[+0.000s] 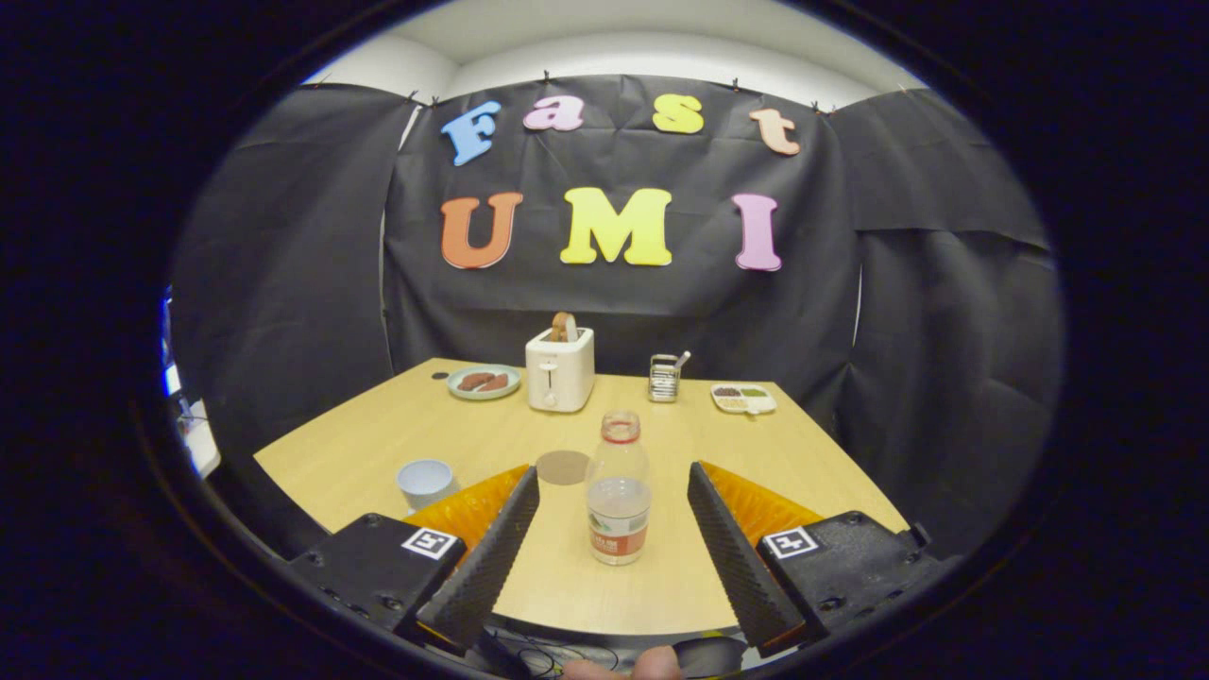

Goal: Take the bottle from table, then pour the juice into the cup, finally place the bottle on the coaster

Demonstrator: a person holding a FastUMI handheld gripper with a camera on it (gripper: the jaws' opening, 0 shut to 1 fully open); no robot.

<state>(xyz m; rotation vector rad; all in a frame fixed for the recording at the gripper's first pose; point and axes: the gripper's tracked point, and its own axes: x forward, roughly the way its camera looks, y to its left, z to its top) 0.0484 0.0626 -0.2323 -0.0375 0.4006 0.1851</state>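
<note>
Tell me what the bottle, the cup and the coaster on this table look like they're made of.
Bottle, standing between the open gripper's fingers: clear plastic by the look, see-through walls, liquid level visible, glossy label. Cup, beside the left finger: smooth pale glazed ceramic or plastic; hard to tell. Coaster, just behind the bottle: flat matte brown disc, probably cork or fibreboard.

cup point(425, 484) | base hidden behind finger; tray point(743, 399) | contents too small

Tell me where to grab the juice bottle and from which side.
Grip the bottle at its straight middle, above the label, coming head-on and level. It stands upright, uncapped, between the open gripper fingers, so closing there should hold it without tipping.
</note>
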